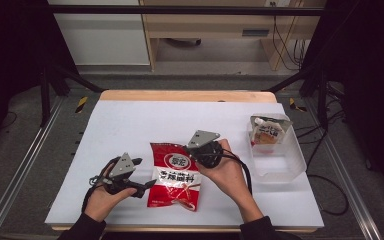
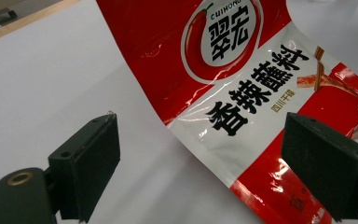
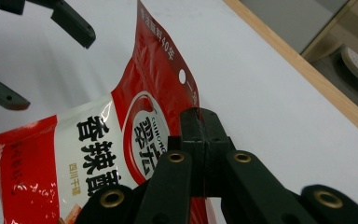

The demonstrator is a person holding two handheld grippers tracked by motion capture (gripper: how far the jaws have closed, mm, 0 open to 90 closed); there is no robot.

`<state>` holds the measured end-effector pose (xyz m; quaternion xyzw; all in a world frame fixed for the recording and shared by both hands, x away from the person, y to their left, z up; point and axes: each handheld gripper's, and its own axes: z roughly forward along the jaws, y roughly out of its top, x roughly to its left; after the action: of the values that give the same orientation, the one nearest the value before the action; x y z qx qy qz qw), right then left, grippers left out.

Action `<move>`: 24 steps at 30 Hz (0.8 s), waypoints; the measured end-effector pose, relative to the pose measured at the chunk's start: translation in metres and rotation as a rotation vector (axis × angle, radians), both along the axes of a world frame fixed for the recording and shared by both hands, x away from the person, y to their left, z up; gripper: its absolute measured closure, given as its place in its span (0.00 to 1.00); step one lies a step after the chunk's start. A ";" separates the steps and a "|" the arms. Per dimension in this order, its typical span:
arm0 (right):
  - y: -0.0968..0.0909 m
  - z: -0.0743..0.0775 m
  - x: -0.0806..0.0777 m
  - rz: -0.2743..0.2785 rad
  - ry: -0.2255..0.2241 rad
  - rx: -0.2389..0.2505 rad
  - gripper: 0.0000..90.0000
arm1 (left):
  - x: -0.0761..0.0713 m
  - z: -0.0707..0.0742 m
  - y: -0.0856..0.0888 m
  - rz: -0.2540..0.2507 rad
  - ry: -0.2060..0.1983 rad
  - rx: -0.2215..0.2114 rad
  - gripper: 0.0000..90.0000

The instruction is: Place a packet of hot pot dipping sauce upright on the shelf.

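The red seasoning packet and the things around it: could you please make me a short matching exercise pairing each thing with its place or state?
Things:
1. red seasoning packet
2. left hand-held gripper
3. right hand-held gripper
4. clear plastic bin

Places or states:
A. at the table's right side, with a small pouch inside
B. jaws open, at the packet's left edge
C. flat on the white table, between the two grippers
D. jaws shut on the packet's upper right edge

Pairs: 1-C, 2-B, 3-D, 4-A
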<state>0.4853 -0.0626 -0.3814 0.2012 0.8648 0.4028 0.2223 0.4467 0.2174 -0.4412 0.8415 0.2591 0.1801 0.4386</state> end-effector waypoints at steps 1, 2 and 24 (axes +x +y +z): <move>0.002 0.000 0.000 0.005 -0.003 -0.009 1.00 | 0.000 0.001 0.000 0.003 0.001 -0.006 0.13; 0.004 0.001 -0.001 0.009 -0.011 -0.016 1.00 | 0.000 0.001 0.001 0.006 -0.001 -0.010 0.14; 0.009 0.017 -0.021 0.049 -0.067 0.042 1.00 | 0.001 0.017 0.003 0.020 -0.030 -0.040 0.27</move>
<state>0.4644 -0.0538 -0.3646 0.1710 0.8529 0.4325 0.2372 0.4477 0.2206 -0.4241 0.8272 0.2643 0.1918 0.4572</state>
